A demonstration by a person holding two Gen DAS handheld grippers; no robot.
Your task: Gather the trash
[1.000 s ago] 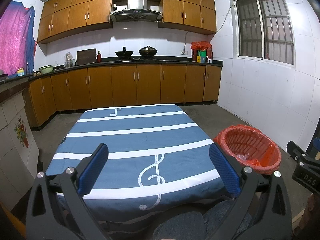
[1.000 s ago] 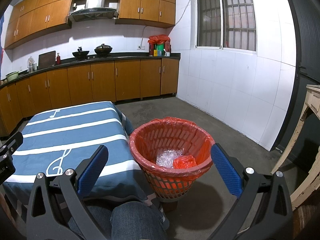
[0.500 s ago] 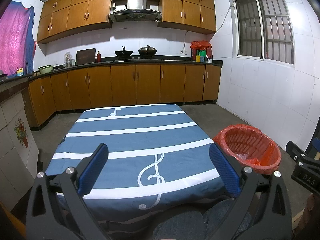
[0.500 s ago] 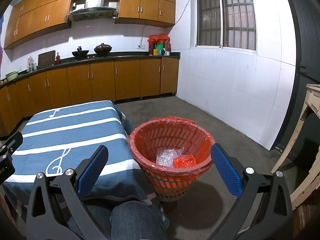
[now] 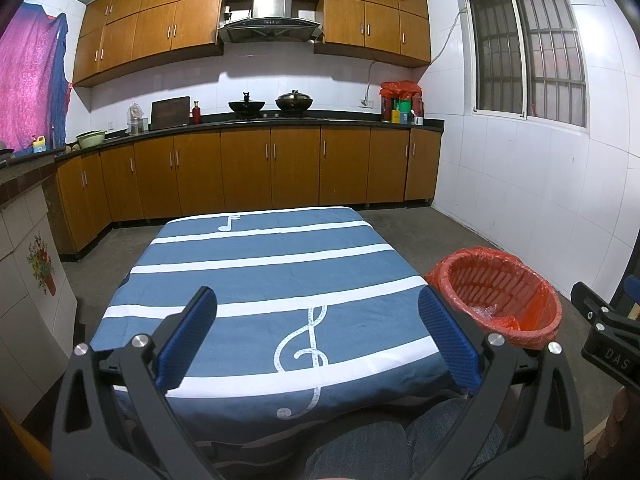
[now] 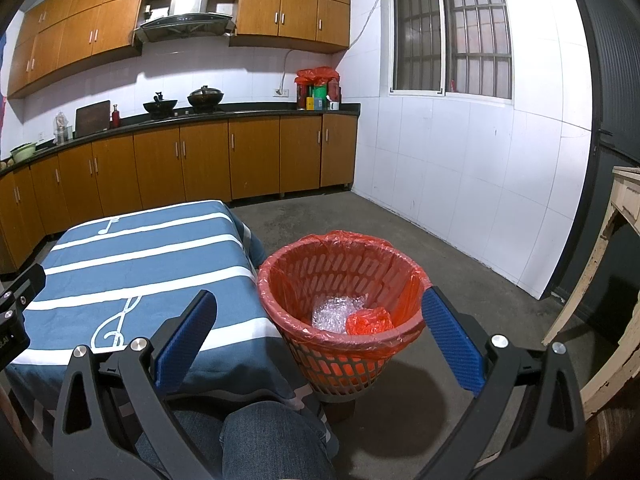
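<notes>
A red mesh waste basket [image 6: 320,280] lined with a red plastic bag stands on the floor right of the table; it also shows in the left wrist view [image 5: 496,280]. Inside lie a crumpled clear wrap [image 6: 334,312] and a crumpled red wrapper [image 6: 368,320]. My right gripper [image 6: 316,332] is open and empty, held just in front of and above the basket. My left gripper [image 5: 316,332] is open and empty, above the near edge of the table with the blue striped cloth [image 5: 260,276]. No trash shows on the cloth.
Wooden kitchen cabinets [image 5: 272,172] and a dark counter with two woks run along the back wall. White tiled wall and a barred window [image 6: 452,32] are to the right. A worn wooden table edge [image 6: 616,240] stands far right. My denim-clad knee [image 6: 264,440] is below.
Both grippers have stayed open and almost still; the views shift only slightly.
</notes>
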